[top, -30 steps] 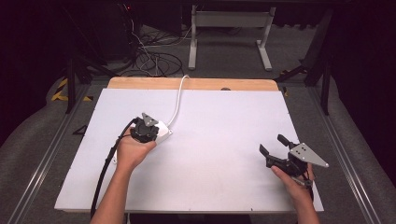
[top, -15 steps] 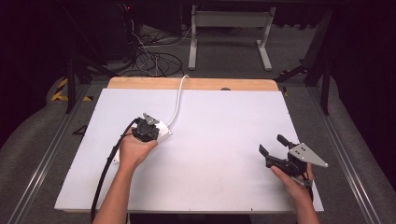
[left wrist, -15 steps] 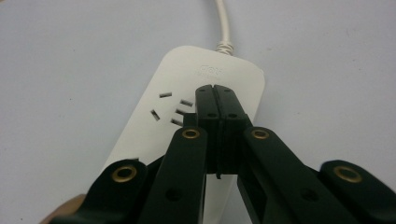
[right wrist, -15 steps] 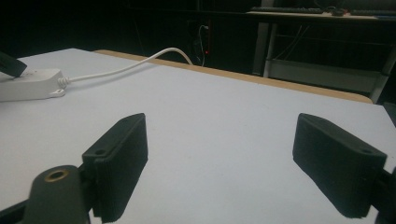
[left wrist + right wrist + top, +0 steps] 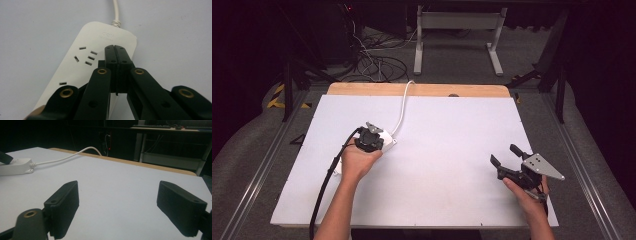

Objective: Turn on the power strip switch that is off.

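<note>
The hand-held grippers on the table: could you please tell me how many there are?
2: the left hand-held gripper is over the white power strip, jaws shut; the right hand-held gripper is near the table's right edge, jaws open.

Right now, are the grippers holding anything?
No. The left gripper is shut with nothing between its jaws, its tip over the white power strip. The right gripper is open and empty above the table.

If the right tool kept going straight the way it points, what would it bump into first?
Probably nothing on the table. The right tool is open and aims across bare table toward its far edge. The power strip lies off to the left of that line, though depth is hard to judge.
</note>
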The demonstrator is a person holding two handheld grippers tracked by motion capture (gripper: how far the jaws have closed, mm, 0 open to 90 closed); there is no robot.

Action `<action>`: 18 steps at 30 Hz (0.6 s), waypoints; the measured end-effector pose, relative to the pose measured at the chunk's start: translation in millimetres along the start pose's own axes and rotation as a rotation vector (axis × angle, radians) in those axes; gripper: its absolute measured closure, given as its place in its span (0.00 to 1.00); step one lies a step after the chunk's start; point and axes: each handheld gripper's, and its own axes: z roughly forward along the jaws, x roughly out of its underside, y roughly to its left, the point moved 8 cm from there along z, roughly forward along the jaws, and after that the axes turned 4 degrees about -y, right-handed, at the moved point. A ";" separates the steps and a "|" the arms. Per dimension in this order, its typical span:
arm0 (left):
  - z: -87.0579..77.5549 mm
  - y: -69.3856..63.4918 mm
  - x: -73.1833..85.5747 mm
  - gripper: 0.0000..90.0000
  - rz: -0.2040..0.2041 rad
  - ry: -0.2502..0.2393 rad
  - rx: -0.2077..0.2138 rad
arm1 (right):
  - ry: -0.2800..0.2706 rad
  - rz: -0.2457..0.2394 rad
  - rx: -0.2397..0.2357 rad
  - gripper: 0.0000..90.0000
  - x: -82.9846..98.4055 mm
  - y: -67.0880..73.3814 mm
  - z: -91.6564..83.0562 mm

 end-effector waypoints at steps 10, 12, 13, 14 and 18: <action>1.3 1.4 1.0 1.00 -0.037 0.010 0.015 | -0.007 0.001 0.004 0.20 -1.8 -0.1 -0.1; 1.2 1.1 1.1 1.00 -0.028 0.012 0.013 | -0.009 0.006 0.006 0.20 -2.5 -0.4 -0.9; 1.2 1.1 1.1 1.00 -0.028 0.012 0.013 | -0.012 0.005 0.007 0.20 -2.7 -0.9 -1.0; 1.3 1.0 1.2 1.00 -0.035 0.010 0.015 | -0.013 0.005 0.009 0.20 -3.0 -1.6 -1.5; 1.9 1.1 1.9 1.00 -0.016 -0.027 0.025 | -0.020 0.011 0.011 0.20 -4.5 -2.0 -2.6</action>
